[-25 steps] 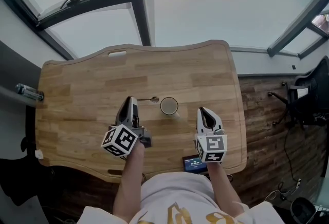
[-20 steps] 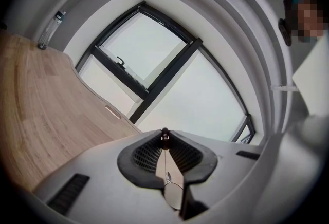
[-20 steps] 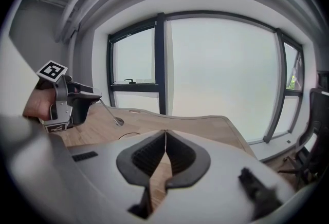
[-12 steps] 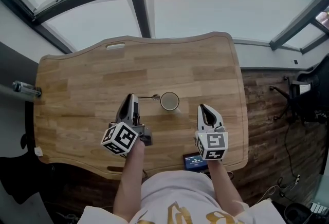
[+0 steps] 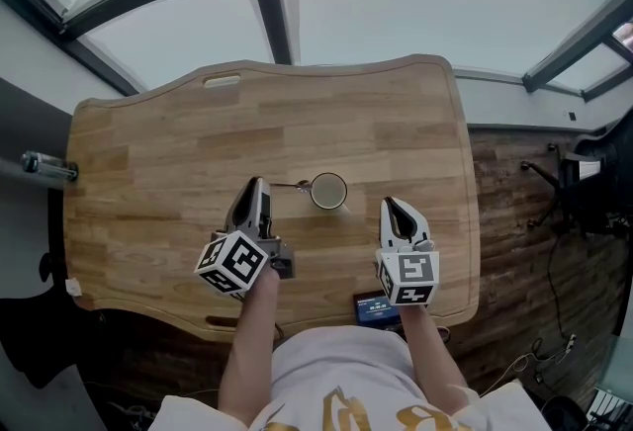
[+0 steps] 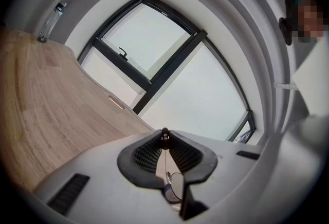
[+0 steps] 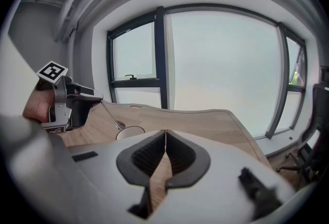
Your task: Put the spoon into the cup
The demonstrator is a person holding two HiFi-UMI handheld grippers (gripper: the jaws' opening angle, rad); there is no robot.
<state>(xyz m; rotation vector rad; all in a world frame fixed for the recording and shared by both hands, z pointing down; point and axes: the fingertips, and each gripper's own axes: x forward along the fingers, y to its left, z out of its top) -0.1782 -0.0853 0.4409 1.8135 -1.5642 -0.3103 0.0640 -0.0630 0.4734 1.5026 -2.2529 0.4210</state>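
At the counter's (image 5: 148, 152) far left edge lies a slim, bottle-like cylinder (image 5: 45, 165), well apart from everything else. Moving right, the left gripper (image 5: 259, 186) hangs over the middle of the wooden top, its marker cube toward the person and its fingers (image 6: 149, 153) pressed together on the end of the spoon (image 5: 287, 187). The left gripper view shows the handle's dark tip pinched right at the fingertips, with the thin handle running down between the two pads. In the head view the spoon reaches rightward from those fingers, and its bowl sits just at the left rim of the cup (image 5: 328, 191). The right gripper view shows the handle slanting down from the left fingers to the bowl at that rim, though whether the bowl touches the cup cannot be told. The cup stands upright on the counter, between the two grippers and slightly farther from the person. To its right, the right gripper (image 5: 398, 208) hovers near the cup but apart from it, its fingers (image 7: 154, 156) closed against each other with nothing between them. Below its cube, a small dark device with a lit screen (image 5: 374, 310) lies at the counter's near edge. Farthest right, off the counter, a dark chair (image 5: 593, 187) stands on the wooden floor
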